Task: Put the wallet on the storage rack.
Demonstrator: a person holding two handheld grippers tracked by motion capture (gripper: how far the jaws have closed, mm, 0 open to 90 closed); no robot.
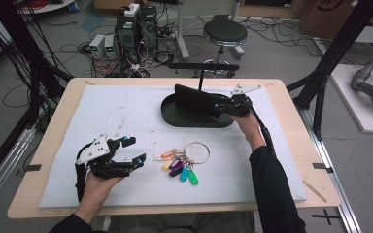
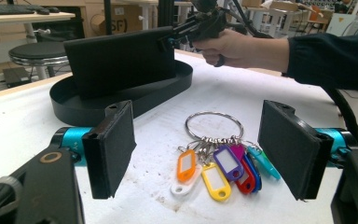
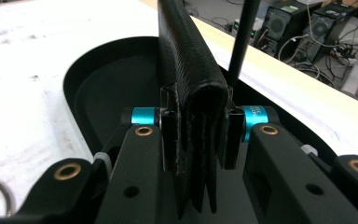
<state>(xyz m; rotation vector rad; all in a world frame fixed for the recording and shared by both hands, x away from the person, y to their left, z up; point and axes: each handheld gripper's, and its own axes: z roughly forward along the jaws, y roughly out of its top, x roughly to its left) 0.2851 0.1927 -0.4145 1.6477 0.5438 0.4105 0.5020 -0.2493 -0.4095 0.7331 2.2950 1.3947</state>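
- The table (image 1: 291, 145), covered by a white mat (image 1: 126, 116), is carrying everything in front of you.
- The black oval tray (image 1: 175, 119) is sitting at the far middle of the mat, with a thin black post (image 1: 200, 80) rising behind it.
- Your right gripper (image 1: 223, 104) is pinching a black leather wallet (image 1: 194, 101) on edge between its jaws, over the tray.
- Your left gripper (image 1: 133, 150) is hovering with jaws spread, empty, near the key ring with coloured tags (image 1: 184, 165).

1 black wallet (image 1: 194, 101), 1 black tray (image 1: 172, 116), 1 key ring (image 1: 196, 152), 6 coloured tags (image 2: 216, 169).
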